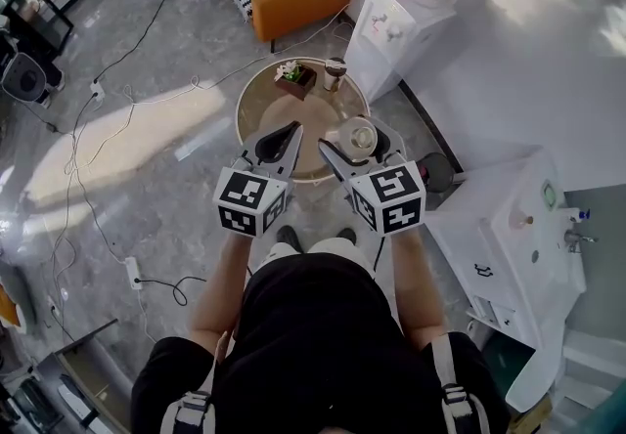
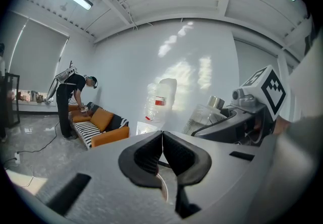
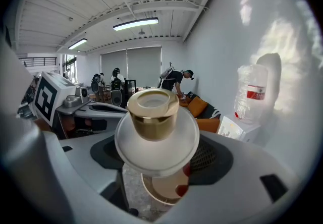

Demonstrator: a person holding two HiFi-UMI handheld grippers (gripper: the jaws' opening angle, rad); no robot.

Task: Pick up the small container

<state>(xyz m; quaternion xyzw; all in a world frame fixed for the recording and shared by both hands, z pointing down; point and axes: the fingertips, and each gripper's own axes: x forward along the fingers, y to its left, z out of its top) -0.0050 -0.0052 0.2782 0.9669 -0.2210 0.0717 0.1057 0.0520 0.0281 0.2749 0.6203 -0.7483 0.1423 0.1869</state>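
I am seeing the left gripper (image 2: 162, 150) pressing its jaws together on nothing. To its right, the right gripper (image 2: 203, 126) is holding the small container (image 2: 208, 113), clear with a metallic cap. Far left, a person (image 2: 69, 98) is bending over an orange sofa (image 2: 103, 128).

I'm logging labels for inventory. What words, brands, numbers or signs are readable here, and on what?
Nothing can be read outright.
The red label on the water bottle: print too blurred to read.
The marker cubes: black-and-white square patterns, no letters.
The small container, gold cap: no label shows.
The green panel on the white counter: too small to read.
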